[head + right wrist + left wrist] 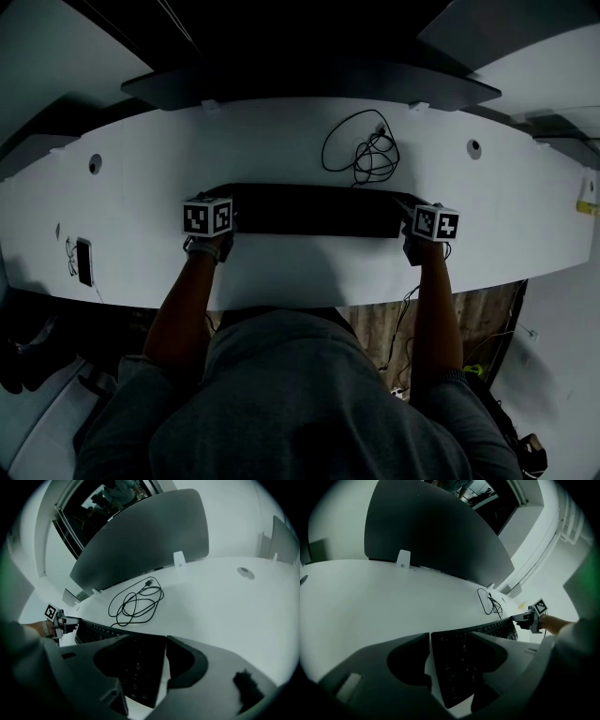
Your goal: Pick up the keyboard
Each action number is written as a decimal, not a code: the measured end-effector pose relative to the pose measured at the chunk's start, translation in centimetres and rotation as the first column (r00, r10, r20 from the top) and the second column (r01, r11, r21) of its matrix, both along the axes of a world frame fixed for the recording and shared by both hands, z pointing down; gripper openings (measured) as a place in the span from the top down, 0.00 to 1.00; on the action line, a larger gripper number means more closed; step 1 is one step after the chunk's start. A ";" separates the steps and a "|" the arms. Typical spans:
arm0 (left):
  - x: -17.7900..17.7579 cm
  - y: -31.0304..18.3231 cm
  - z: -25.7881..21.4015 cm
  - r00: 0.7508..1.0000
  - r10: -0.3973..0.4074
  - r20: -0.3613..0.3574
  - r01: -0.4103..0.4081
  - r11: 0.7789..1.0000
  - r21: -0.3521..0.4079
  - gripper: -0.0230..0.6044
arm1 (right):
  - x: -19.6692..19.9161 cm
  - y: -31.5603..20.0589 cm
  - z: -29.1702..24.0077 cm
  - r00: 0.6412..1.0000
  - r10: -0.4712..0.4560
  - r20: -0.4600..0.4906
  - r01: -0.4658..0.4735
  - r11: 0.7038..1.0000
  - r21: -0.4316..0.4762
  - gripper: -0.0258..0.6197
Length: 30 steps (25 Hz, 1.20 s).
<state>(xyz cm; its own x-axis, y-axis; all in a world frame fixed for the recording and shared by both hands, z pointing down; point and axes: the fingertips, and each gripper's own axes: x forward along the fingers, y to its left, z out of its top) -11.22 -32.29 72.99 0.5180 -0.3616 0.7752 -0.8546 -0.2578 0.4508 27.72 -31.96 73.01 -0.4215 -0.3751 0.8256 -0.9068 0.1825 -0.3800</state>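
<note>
Both tongs stood wide, nothing clamped: left tongs (449, 637) straddled the keyboard (309, 211) at its 9 o'clock end, right tongs (149, 641) its 3 o'clock end. Keyboard lay flat on the tabletop (281, 141); closing and lifting apparently remained.

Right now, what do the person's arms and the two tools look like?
Each tool is dark grey, with two wide, curved jaws. The left tool and the right tool each carry a white cube printed with black square markers. The person wears a grey top with short sleeves.
</note>
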 end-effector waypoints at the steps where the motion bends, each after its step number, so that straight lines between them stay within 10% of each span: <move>1: 0.1 0.0 0.1 1.000 -0.001 -0.006 0.001 1.000 -0.009 0.56 | 0.1 0.0 0.1 1.000 0.003 -0.002 -0.003 1.000 -0.007 0.62; 30: 0.8 -0.6 1.4 0.998 -0.036 -0.043 0.029 0.989 -0.147 0.56 | -0.5 -0.1 1.8 0.985 0.070 0.160 -0.034 0.975 -0.218 0.61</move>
